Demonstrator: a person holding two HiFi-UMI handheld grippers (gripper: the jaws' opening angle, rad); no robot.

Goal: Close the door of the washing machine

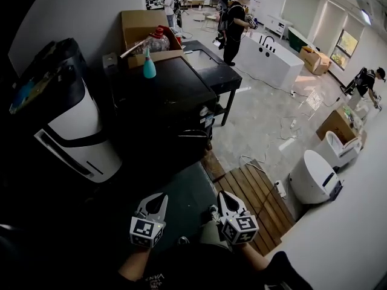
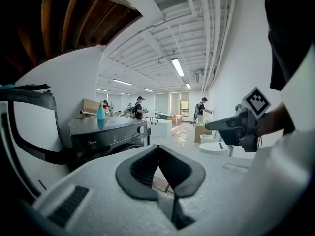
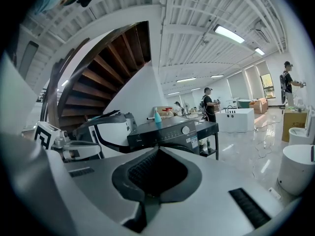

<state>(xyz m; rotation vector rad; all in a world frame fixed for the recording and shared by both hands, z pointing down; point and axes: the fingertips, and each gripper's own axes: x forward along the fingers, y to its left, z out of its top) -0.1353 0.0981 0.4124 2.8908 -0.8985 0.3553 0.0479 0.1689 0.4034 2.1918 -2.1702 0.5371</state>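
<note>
**Head view.** The dark washing machine (image 1: 160,92) is standing against the wall ahead of the person. Its front face is lying in shadow, so the door's position cannot be told. A teal spray bottle (image 1: 149,65) is resting on its top, with a cardboard box (image 1: 145,32) sitting behind the bottle. A white-and-black appliance (image 1: 69,122) is standing just beside the machine at the left, and a wooden platform (image 1: 257,198) is lying on the floor at the right. Only a dark stretch of floor is lying between the grippers and the machine. Both forearms are reaching forward from the lower edge. They are holding the left gripper (image 1: 158,201) and the right gripper (image 1: 224,199) side by side, apart from each other and well short of the machine.

**Left gripper view.** The washing machine (image 2: 106,134) is showing beyond the jaws, left of centre, with its control knob (image 2: 141,129) facing the camera. The right gripper (image 2: 236,127) is hanging level at the right with its marker cube uppermost. The left gripper (image 2: 157,149) is keeping its fingertips pressed together and gripping nothing.

**Right gripper view.** The washing machine (image 3: 167,132) is lying straight beyond the jaws, with the left gripper (image 3: 69,149) at the left edge. The right gripper (image 3: 156,151) is likewise meeting at the tips, with nothing between them.
</note>
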